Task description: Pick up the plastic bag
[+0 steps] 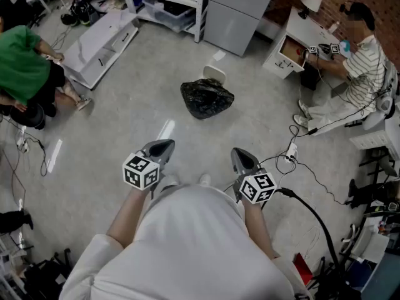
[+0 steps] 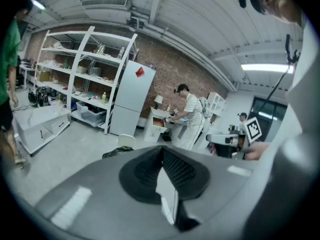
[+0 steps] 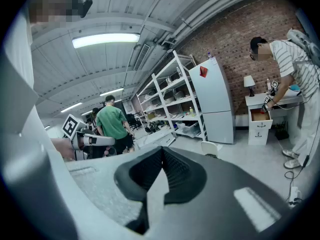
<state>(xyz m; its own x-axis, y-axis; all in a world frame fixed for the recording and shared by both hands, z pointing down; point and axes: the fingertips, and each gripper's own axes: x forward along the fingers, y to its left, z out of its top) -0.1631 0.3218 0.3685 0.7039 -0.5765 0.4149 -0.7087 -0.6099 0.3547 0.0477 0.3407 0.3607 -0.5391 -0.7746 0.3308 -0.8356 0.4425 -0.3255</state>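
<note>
A crumpled black plastic bag (image 1: 207,97) lies on the grey floor ahead of me, next to a small white lid-like object (image 1: 214,73). In the left gripper view only the bag's top (image 2: 118,152) peeks over the jaws. My left gripper (image 1: 160,147) is held low at the left, well short of the bag, jaws shut and empty. My right gripper (image 1: 242,159) hangs beside it at the right, also shut with nothing between its jaws. Both point roughly toward the bag.
A person in green (image 1: 25,64) stands at the left near a white cabinet lying flat (image 1: 103,39). A seated person in stripes (image 1: 359,67) works at a white desk (image 1: 294,42) at the right. Cables (image 1: 300,161) trail across the floor. A shelf rack and grey fridge (image 1: 240,8) stand behind.
</note>
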